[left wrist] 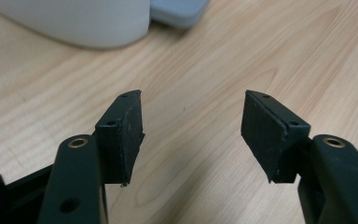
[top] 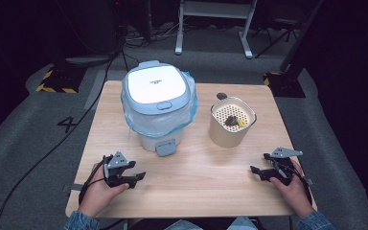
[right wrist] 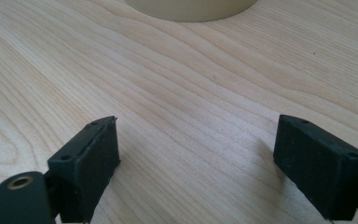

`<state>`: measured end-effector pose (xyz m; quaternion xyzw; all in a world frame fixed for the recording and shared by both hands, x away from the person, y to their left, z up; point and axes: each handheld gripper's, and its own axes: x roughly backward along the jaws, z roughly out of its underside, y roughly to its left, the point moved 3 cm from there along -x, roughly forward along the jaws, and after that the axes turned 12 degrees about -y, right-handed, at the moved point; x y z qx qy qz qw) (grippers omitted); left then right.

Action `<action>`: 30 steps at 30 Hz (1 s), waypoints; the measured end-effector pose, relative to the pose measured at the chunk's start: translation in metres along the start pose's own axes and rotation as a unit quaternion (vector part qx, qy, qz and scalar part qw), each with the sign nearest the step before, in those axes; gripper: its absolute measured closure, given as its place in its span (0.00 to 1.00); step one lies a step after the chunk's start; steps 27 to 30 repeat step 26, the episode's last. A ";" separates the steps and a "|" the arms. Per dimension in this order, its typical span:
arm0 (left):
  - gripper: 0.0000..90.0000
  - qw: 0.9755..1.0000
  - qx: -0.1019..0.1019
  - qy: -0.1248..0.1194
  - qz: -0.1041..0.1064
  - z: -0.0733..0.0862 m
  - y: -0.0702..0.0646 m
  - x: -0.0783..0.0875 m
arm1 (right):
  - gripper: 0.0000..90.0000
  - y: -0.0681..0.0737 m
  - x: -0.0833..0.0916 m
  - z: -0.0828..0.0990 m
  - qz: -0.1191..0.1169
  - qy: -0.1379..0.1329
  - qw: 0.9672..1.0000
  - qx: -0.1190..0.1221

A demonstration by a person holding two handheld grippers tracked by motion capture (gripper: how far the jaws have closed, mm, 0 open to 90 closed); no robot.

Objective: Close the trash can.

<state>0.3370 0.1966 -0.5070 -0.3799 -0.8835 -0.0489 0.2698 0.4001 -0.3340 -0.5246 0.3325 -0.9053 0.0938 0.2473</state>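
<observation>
High view: the left gripper rests on the near left part of the wooden table, jaws spread and holding nothing; the left gripper view shows bare wood between its black pads. Just beyond it, toward the far side, stands the pedal bin, white-bodied with a pale blue lid shut and a blue liner bag bunched under the rim; its grey-blue pedal juts toward the near edge and also appears at the top of the left gripper view. The right gripper lies at the near right, likewise released and empty, its pads well apart over bare wood. Farther off, right of the bin, sits the cream container, whose perforated insert holds a dark scrap and a yellow scrap.

Likely hazards: the waste cannot enter while the lid is down, so a lift of the container before the pedal is pressed risks a spill onto the lid. A one-sided grip on the container's smooth wall could tip it. A hard push on the pedal may slide the light bin away.
</observation>
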 end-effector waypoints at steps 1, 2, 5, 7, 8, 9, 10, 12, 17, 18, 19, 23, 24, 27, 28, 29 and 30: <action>0.43 1.000 0.003 0.005 -0.001 0.002 0.000 -0.001 | 0.16 0.000 0.000 0.000 0.000 0.000 1.000 0.000; 0.43 1.000 0.003 0.011 -0.002 0.004 0.001 -0.002 | 0.16 0.000 0.000 0.000 0.000 0.000 1.000 0.000; 0.43 1.000 0.009 0.020 -0.010 0.008 0.004 -0.005 | 0.16 0.000 0.000 0.000 0.000 0.000 1.000 0.000; 0.43 1.000 0.013 0.021 -0.014 0.011 0.004 -0.006 | 0.16 0.000 0.000 0.000 0.000 0.000 1.000 0.000; 0.41 1.000 0.015 0.018 -0.014 0.011 0.005 -0.007 | 0.16 0.000 0.000 0.000 0.000 0.000 1.000 0.000; 0.40 1.000 0.015 0.017 -0.015 0.011 0.005 -0.007 | 0.16 0.000 0.000 0.000 0.000 0.000 1.000 0.000; 0.40 1.000 0.011 0.017 -0.017 0.011 0.005 -0.008 | 0.16 0.000 0.000 0.000 0.000 0.000 1.000 0.000; 0.33 0.999 -0.016 0.011 -0.028 0.013 0.006 -0.011 | 0.16 0.000 0.000 0.000 0.000 0.000 1.000 0.000; 0.17 0.997 -0.015 0.025 -0.067 0.013 0.008 -0.015 | 0.16 0.000 0.000 0.000 0.001 0.000 1.000 0.001; 0.17 0.997 -0.014 0.024 -0.070 0.012 0.009 -0.015 | 0.16 0.000 0.000 0.000 0.002 0.000 1.000 0.001; 0.17 0.997 -0.015 0.024 -0.072 0.012 0.009 -0.015 | 0.16 0.000 0.000 0.000 0.002 0.000 1.000 0.001; 0.17 0.997 -0.016 0.025 -0.075 0.012 0.009 -0.015 | 0.16 0.002 0.000 0.000 0.009 0.000 1.000 -0.003; 0.17 0.997 -0.015 0.025 -0.076 0.012 0.009 -0.015 | 0.16 0.002 0.000 0.000 0.011 0.000 1.000 -0.004; 0.17 0.997 -0.013 0.024 -0.077 0.012 0.009 -0.015 | 0.16 0.002 0.000 0.000 0.012 0.000 1.000 -0.005; 0.17 0.997 -0.013 0.024 -0.077 0.012 0.009 -0.015 | 0.16 0.002 0.000 0.000 0.012 0.000 1.000 -0.005; 0.17 0.997 -0.013 0.024 -0.077 0.012 0.009 -0.015 | 0.16 0.002 0.000 0.000 0.012 0.000 1.000 -0.005; 0.17 0.997 -0.013 0.024 -0.077 0.012 0.009 -0.015 | 0.16 0.002 0.000 0.000 0.012 0.000 1.000 -0.005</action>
